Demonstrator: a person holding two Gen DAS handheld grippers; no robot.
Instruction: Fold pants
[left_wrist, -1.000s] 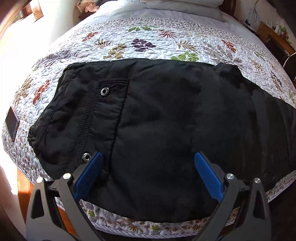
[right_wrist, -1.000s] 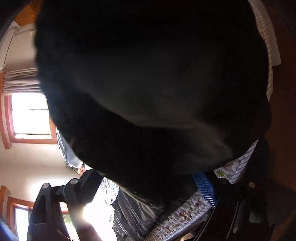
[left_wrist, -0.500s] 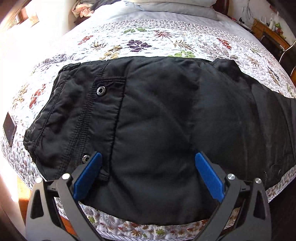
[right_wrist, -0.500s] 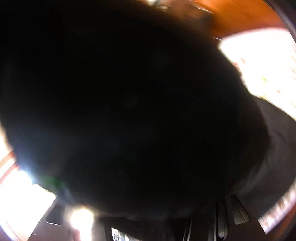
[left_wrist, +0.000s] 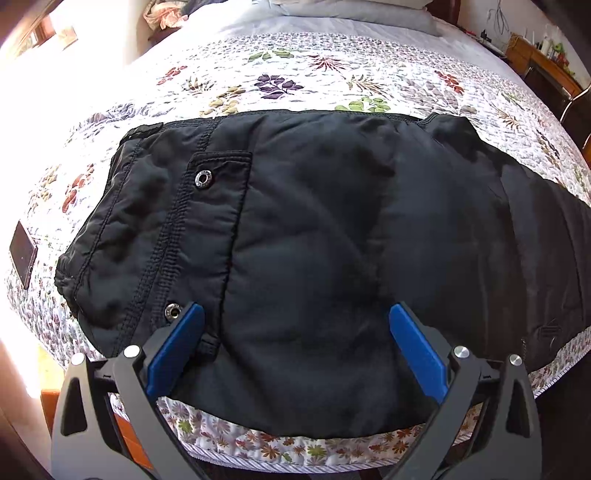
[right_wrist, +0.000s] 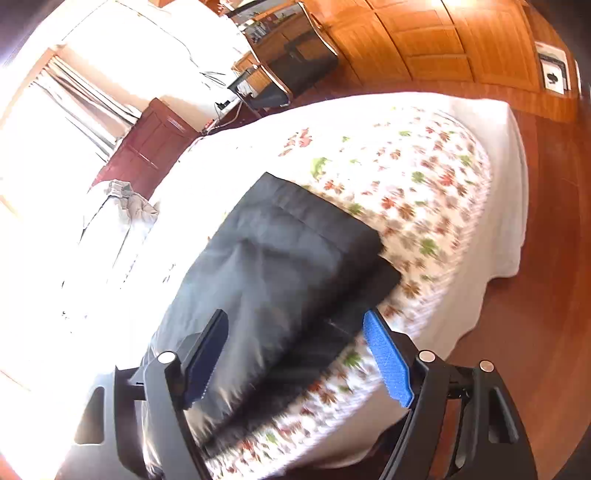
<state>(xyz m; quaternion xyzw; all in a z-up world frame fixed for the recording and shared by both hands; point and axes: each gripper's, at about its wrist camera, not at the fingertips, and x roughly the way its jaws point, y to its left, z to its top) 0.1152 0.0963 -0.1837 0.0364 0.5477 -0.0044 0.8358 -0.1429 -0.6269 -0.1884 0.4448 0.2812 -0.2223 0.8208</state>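
Big bed (left_wrist: 332, 66) with a leafy floral quilt (left_wrist: 369, 85), and the black pants (left_wrist: 314, 240) are spread flat across its near edge, legs trailing off right. Left gripper (left_wrist: 291, 343) hovers over the waistband end, fingers spread wide, nothing pinched. Right gripper (right_wrist: 295, 354) sits above the legs, fingers opening, clamping nothing. Phone (left_wrist: 23, 254) lies at the quilt's left edge.

left wrist: steeply down, close | right wrist: slanting across bed (right_wrist: 424, 177) | shared: pants (left_wrist: 314, 258)
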